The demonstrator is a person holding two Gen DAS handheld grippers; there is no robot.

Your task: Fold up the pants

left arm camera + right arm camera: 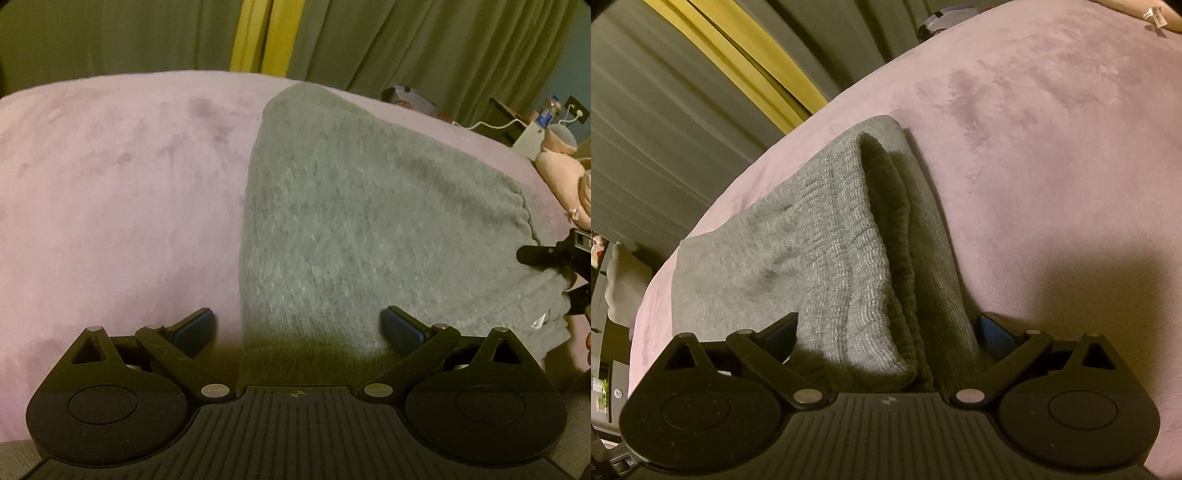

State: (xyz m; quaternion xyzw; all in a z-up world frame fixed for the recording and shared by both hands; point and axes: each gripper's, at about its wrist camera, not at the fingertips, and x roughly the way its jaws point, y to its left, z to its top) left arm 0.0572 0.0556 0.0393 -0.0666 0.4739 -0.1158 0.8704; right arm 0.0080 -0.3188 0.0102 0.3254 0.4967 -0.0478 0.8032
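we see our left gripper [298, 328] with fingers apart, astride the near edge of the grey knit pants [354, 221]. our right gripper [886, 332] has fingers spread around the bunched ribbed end. pants lie folded on the pink plush bed [110, 184], long axis running away toward green curtains [406, 40].

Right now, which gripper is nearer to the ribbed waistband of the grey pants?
Right. The right gripper has the ribbed waistband between its open fingers. The left gripper is open over a plain edge of the grey pants, away from it.
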